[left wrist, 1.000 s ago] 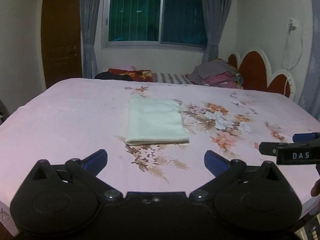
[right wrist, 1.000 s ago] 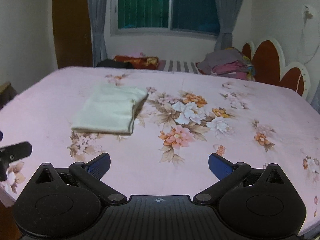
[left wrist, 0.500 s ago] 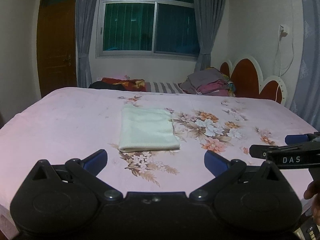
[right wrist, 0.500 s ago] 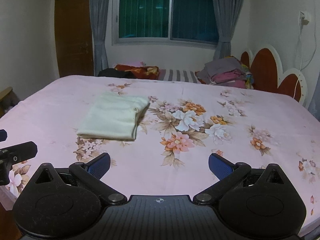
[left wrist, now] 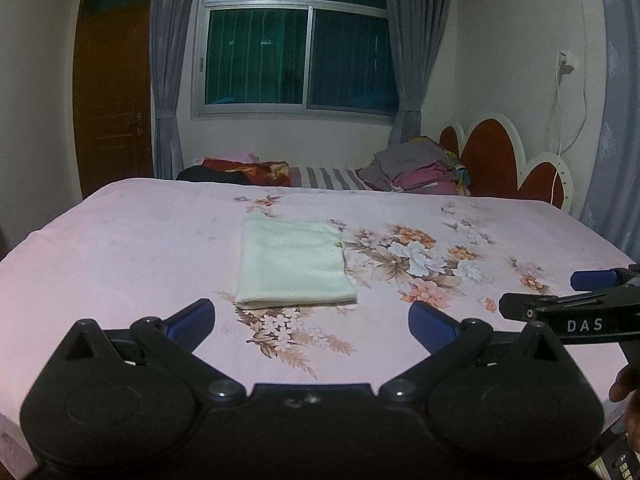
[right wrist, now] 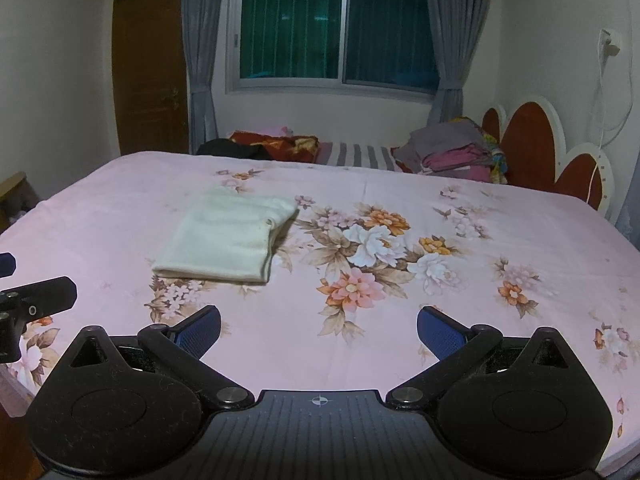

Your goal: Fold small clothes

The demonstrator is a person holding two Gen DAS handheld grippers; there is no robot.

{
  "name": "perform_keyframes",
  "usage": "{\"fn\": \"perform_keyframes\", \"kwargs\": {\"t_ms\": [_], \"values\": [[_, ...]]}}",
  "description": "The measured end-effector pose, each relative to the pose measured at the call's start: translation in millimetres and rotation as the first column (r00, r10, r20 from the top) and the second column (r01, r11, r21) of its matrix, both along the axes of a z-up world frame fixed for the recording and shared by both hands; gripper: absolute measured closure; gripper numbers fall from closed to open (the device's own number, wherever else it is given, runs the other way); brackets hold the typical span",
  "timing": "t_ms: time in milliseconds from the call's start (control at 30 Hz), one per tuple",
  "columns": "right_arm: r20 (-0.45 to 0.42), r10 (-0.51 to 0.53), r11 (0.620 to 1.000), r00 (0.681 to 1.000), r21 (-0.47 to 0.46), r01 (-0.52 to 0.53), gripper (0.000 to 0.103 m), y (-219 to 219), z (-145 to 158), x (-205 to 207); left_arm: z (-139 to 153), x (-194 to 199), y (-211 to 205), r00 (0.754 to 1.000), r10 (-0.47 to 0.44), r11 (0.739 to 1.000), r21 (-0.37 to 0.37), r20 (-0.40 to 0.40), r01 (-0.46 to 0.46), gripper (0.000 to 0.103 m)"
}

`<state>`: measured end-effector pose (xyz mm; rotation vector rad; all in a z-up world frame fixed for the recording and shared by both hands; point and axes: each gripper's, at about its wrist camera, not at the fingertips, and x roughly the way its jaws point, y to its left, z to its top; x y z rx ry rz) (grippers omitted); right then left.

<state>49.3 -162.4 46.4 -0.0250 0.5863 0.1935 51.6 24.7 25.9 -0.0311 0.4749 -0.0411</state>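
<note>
Left wrist view: nearest the lens, the left claw has its blue pads wide apart and nothing between them, held above the near edge of the bed. Off to the right in the same view, the right claw reaches in from the side; seen from its own camera, its pads are likewise spread and empty.

Just past both claws, on the pink flowered sheet, lies the cloth, a pale cream piece folded into a neat rectangle with its thick folded edge toward the cameras. It sits flat, left of the big flower print, touched by neither claw.

Judging by how it lies, this piece looks finished: edges line up and no loose corner hangs out. The step in hand seems to be the pause after a fold, with both claws clear of it. The next move probably calls either for setting the folded piece aside or for fetching another garment. Either way, a claw would have to close on the thick edge, not on a single layer, or the fold would come undone.

Farther back, beside the red headboard, a stack of clothes rests beyond the sheet, with dark and red bedding to its left. No basket or bin shows.
</note>
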Motion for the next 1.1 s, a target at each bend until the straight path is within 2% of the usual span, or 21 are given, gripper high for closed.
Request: {"fn": "perform_keyframes", "kwargs": {"t_ms": [1100], "values": [[0.005,-0.006,1.000,1.000,0.019,0.006,0.000,3,2,3,2,5,11,1.000,-0.011,1.000,0.005,0.007,0.011,0.000]]}}
